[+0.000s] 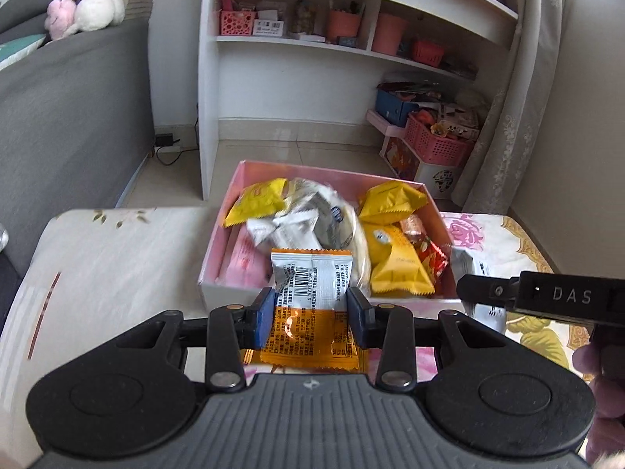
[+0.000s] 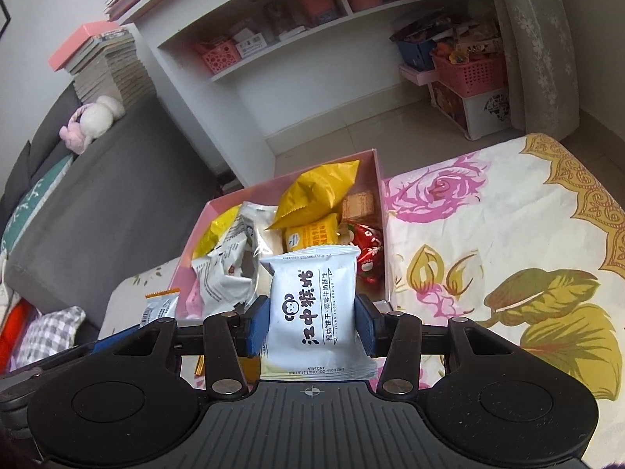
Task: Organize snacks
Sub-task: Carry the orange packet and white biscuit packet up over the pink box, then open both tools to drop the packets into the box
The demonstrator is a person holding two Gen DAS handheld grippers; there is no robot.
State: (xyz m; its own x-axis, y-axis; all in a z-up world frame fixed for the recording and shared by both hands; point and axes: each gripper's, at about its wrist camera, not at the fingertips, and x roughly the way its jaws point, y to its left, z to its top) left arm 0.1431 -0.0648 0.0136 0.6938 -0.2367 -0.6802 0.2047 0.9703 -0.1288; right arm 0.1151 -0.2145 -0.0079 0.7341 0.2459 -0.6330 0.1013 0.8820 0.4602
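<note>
My left gripper point(image 1: 310, 314) clamps an orange-and-silver snack packet point(image 1: 310, 305), barcode side up, just before the pink box point(image 1: 230, 293) of yellow, white and red snacks. My right gripper point(image 2: 312, 326) pinches a white biscuit packet point(image 2: 312, 305) with black lettering at the box's near edge.

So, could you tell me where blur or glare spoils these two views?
Left wrist view: glare spot on the orange packet in the left gripper; table edge smeared. Right wrist view: white packet sharp in the right gripper; shelves bent, soft.
</note>
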